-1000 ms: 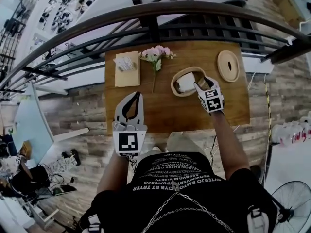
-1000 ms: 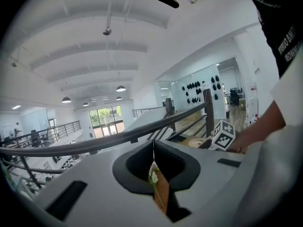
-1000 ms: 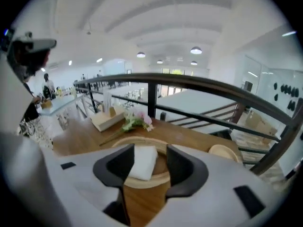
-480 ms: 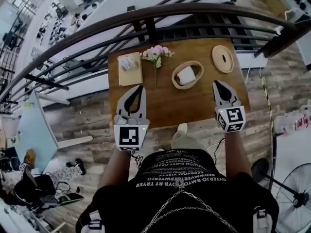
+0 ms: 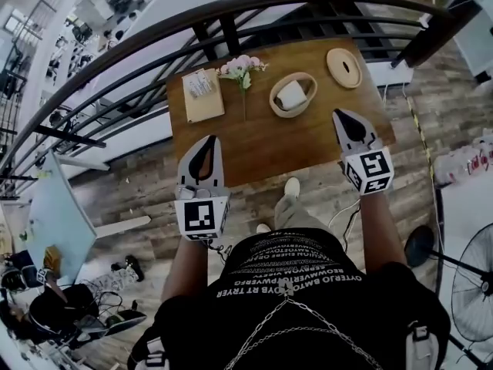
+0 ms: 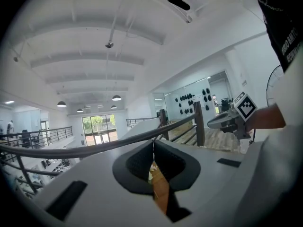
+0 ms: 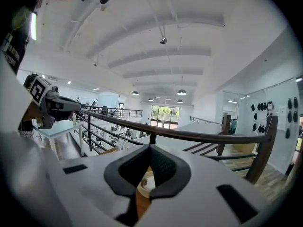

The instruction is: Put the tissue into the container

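Right now the tissue [image 5: 291, 95] lies white inside the oval container [image 5: 306, 81], which stands on the table [image 5: 293, 141] between the flowers [image 5: 239, 68] and the round lid [image 5: 343, 68]. My right gripper [image 5: 340, 115] hangs over the table's near right corner, well apart from the container, jaws together with nothing in them, and my left gripper [image 5: 209, 139] is over the near left edge, jaws likewise closed and empty. Past the table's far side runs a dark railing [image 5: 231, 18]
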`<state>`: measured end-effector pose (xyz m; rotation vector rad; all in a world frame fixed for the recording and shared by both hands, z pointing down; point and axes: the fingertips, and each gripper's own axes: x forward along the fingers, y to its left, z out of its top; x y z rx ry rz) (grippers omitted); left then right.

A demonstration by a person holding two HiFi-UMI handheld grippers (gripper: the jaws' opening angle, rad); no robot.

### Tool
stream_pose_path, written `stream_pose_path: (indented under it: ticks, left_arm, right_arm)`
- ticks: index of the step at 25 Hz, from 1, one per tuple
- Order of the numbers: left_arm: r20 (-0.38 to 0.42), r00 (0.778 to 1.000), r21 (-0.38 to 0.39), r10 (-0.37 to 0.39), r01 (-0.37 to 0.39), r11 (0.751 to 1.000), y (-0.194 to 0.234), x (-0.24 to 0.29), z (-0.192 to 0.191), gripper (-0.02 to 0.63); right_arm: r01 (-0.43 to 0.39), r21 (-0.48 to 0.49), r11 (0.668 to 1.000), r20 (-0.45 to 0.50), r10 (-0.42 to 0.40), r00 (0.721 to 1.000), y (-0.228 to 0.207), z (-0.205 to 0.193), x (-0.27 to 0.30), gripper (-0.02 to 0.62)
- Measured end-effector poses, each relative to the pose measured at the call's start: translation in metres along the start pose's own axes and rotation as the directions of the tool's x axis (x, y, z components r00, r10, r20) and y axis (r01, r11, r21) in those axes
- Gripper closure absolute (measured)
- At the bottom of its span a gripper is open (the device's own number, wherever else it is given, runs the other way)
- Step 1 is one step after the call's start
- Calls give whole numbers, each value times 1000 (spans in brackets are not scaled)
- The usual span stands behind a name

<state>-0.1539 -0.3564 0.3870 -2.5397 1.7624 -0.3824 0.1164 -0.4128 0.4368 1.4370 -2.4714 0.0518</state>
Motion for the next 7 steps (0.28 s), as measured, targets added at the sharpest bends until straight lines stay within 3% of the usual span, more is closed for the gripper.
stream_pose_path:
  ticks: [7]
  left_arm:
    - [-2, 1000, -3, 0, 0, 1000, 3, -24, -6, 577]
  right_arm:
    - [-27, -18, 999, 13, 27, 1000, 29, 12, -6, 581]
